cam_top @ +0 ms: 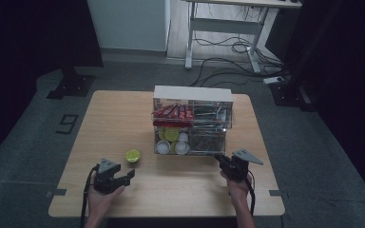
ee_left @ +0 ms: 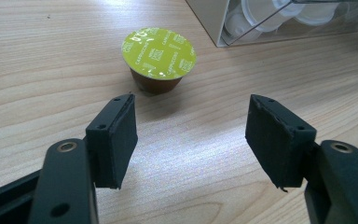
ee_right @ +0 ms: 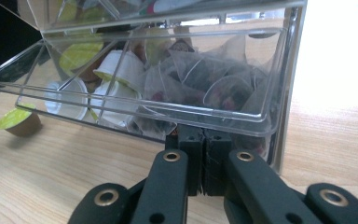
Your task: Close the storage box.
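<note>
On the left of the pale wooden bench (cam_top: 100, 123), the left gripper (ee_left: 191, 135) rests low with its jaws spread wide and nothing between them; just ahead of it stands the small brown coffee capsule with a lime-green foil lid (ee_left: 159, 58), upright on the wood and apart from both pads; a closing from here would likely catch only air, and a hasty push forward could tip or skid the light capsule away, since its tapered body offers little to bear on; farther right sits the clear acrylic organiser box with compartments (cam_top: 192, 123), holding red sachets above and white and green capsules below; its lower clear drawer (ee_right: 158, 100), filled with white capsules and pyramid tea bags, stands pulled out toward the person; the right gripper (ee_right: 204, 158) has its jaws pressed together at the drawer's front edge, though whether they pinch a handle I cannot tell; a sharp tug might drag the whole box across the bench or spill the drawer, and the box's corner stands close beside the capsule's path.
</note>
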`<state>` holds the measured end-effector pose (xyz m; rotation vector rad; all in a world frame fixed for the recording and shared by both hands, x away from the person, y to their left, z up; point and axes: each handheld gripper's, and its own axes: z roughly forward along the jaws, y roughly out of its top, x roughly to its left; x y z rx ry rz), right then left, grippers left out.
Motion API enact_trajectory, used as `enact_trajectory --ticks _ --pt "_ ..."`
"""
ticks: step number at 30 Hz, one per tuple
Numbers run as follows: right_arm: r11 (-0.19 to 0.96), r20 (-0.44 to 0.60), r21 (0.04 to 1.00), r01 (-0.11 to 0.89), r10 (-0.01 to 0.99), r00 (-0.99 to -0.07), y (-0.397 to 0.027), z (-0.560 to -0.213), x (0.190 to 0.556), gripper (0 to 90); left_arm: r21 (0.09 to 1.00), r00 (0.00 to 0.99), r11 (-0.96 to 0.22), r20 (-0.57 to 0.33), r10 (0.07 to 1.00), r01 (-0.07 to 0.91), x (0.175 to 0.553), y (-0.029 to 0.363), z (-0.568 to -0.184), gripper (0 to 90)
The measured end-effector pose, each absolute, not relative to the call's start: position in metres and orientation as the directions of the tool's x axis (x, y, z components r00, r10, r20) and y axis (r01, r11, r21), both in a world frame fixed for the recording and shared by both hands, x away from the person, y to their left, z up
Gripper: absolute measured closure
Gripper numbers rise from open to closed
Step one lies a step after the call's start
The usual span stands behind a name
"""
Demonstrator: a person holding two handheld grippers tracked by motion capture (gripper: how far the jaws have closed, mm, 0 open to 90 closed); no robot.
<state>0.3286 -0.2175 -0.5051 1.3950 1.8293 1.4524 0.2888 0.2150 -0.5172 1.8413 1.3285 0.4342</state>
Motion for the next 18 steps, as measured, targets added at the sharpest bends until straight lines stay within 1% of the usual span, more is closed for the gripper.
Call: enact_trajectory --ticks 12,18 --pt "-0.039 0.259 0.880 0.473 0.874 -0.411 -0.221 -0.514 0.327 86.9 0.762 0.387 -0.131 -0.166 0.907 0.634 0.289 0.214 -0.519 34.0" --pt "-0.033 0.278 0.864 0.502 0.863 -0.421 -0.223 -0.517 0.325 84.5 0.758 0.389 -0.133 -0.169 0.905 0.639 0.290 0.214 -0.520 33.9"
